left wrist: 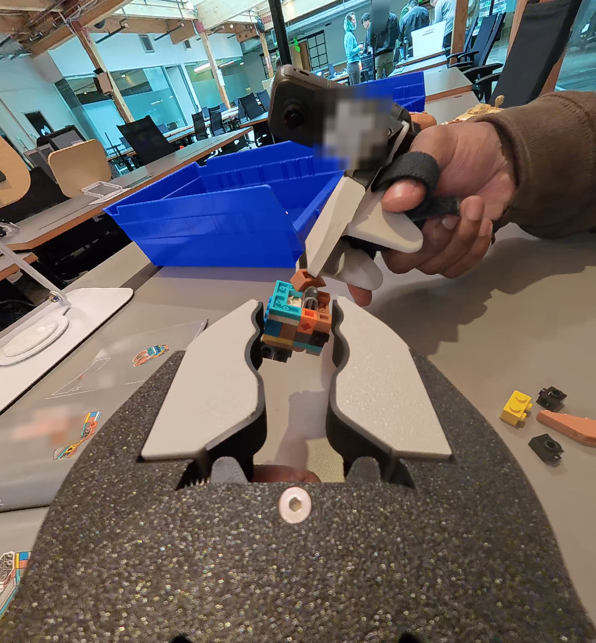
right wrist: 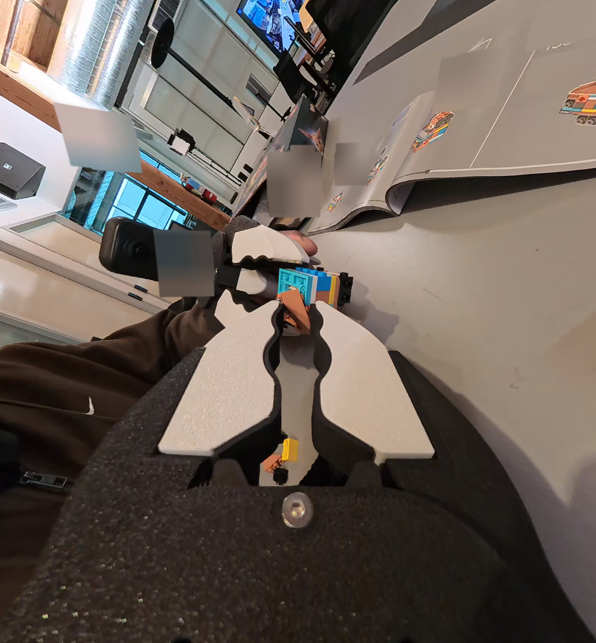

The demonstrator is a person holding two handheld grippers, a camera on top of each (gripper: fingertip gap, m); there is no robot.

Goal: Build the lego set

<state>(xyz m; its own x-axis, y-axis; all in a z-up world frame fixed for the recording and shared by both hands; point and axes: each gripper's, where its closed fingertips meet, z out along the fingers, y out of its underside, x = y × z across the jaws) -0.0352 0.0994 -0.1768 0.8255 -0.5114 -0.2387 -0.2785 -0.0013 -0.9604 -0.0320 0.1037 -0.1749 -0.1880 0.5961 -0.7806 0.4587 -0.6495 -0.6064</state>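
Observation:
My left gripper (left wrist: 296,313) is shut on a small multicoloured lego build (left wrist: 296,323) of teal, blue, orange and brown bricks and holds it just above the grey table. My right gripper (left wrist: 315,275) comes down from the upper right, shut on a small brown brick (left wrist: 305,279) that touches the top of the build. In the right wrist view, my right gripper (right wrist: 296,309) pinches the brown brick (right wrist: 294,306) against the build (right wrist: 312,283), which the left gripper (right wrist: 289,268) holds from the far side.
A yellow brick (left wrist: 515,407), two black pieces (left wrist: 550,396) (left wrist: 545,447) and a tan slope piece (left wrist: 571,426) lie on the table at the right. A blue bin (left wrist: 220,215) stands behind the build. An open instruction booklet (left wrist: 115,368) (right wrist: 463,121) and a white stand base (left wrist: 46,330) lie at the left. The tips of both grippers are at nearly the same place. Between my left fingertips and the tan slope piece (left wrist: 571,426) there is roughly 12 cm.

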